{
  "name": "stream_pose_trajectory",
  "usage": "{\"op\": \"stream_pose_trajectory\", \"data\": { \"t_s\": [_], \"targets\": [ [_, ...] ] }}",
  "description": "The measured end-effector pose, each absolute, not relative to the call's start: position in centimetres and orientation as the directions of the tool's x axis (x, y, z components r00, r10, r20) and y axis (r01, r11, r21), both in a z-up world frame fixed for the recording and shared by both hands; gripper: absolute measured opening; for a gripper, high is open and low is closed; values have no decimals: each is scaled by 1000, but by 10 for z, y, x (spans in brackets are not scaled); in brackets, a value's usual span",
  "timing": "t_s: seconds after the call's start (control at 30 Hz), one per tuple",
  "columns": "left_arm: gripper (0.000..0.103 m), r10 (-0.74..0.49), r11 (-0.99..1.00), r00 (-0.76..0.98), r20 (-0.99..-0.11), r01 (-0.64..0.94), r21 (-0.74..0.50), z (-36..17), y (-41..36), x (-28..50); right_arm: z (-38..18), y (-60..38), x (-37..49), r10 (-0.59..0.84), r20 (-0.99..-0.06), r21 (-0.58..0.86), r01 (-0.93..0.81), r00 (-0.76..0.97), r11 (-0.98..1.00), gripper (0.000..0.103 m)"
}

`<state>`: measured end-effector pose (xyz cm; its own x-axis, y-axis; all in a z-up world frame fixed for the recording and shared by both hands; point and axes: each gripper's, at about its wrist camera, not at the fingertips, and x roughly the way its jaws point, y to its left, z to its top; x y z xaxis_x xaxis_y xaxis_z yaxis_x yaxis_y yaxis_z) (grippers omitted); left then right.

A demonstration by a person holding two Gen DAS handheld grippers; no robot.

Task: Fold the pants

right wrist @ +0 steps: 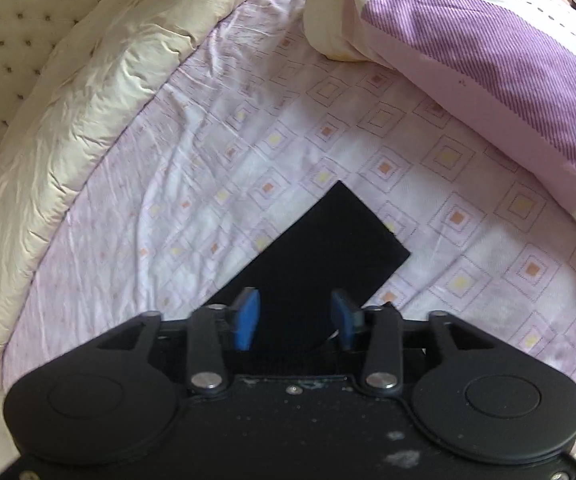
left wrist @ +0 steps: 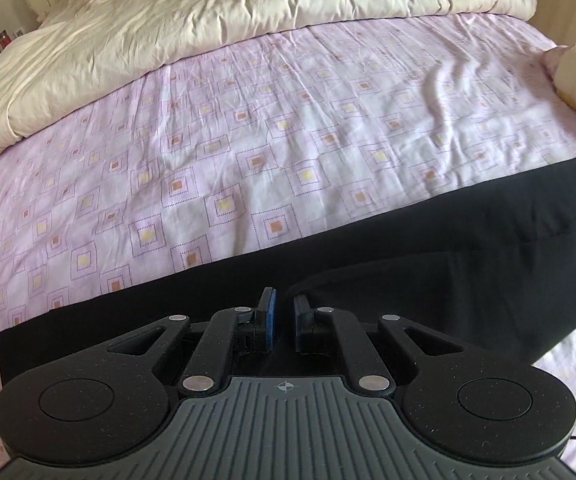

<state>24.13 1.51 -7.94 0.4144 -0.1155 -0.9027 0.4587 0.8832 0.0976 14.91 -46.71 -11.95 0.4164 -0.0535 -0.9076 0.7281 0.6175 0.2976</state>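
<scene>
Pants (left wrist: 428, 264), black, are lying flat on the pink patterned bedsheet (left wrist: 247, 128), stretching in the left wrist view from about 8 o'clock up toward 3 o'clock as a long dark band. One fabric layer is lying over another toward 3 o'clock, its rounded edge showing just past the right pad.

Left gripper (left wrist: 283, 312) is hovering low over the pants, its blue pads (left wrist: 269, 314) sitting close together with a narrow gap between them; whether any cloth is caught in that gap I cannot tell, since everything there is black.

Right gripper (right wrist: 294, 320) is standing with its pads (right wrist: 245, 320) well apart, holding nothing. One squared end of the pants (right wrist: 320, 248) is running out from between its fingers toward 12 o'clock.

Cream duvet (right wrist: 87, 92) is bunching along the sheet's edge from 9 to 11 o'clock in the right wrist view. Purple-striped pillow (right wrist: 488, 56) is resting at 1 to 2 o'clock, well apart from the pants.
</scene>
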Motion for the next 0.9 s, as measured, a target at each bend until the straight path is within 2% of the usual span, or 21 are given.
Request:
{"op": "stream_pose_trajectory", "data": {
  "t_s": [0.03,0.07,0.17,0.3,0.33,0.37,0.4,0.47,0.67,0.9],
  "targets": [
    [9,-115,887,409,-905,453,92,-81,16,243,-126,-470,148,-60,-920,263,724,388,637,71],
    [9,-114,890,403,-908,447,87,-83,17,244,-135,-473,147,-61,-933,227,712,355,665,72],
    [9,-107,897,391,-914,435,81,-88,18,248,-159,-477,143,-54,-959,153,670,278,727,72],
    [9,-102,900,382,-919,428,78,-90,17,251,-187,-475,139,5,-973,156,639,231,753,72],
    [9,-101,901,380,-919,427,78,-90,17,251,-191,-475,137,24,-972,172,638,233,751,61],
    [8,-100,901,380,-920,426,78,-90,17,252,-195,-474,135,53,-967,204,635,248,745,44],
    [8,-97,901,380,-920,426,81,-89,17,253,-193,-473,134,56,-965,212,640,254,739,16],
    [8,-98,896,376,-921,436,82,-86,15,256,-180,-471,136,39,-959,217,641,280,736,4],
    [8,-116,878,380,-918,472,85,-79,6,272,-131,-482,169,-82,-912,213,636,401,741,4],
    [8,-94,845,311,-946,527,89,-111,-9,293,-155,-495,228,-137,-946,72,601,295,796,3]
  ]
}}
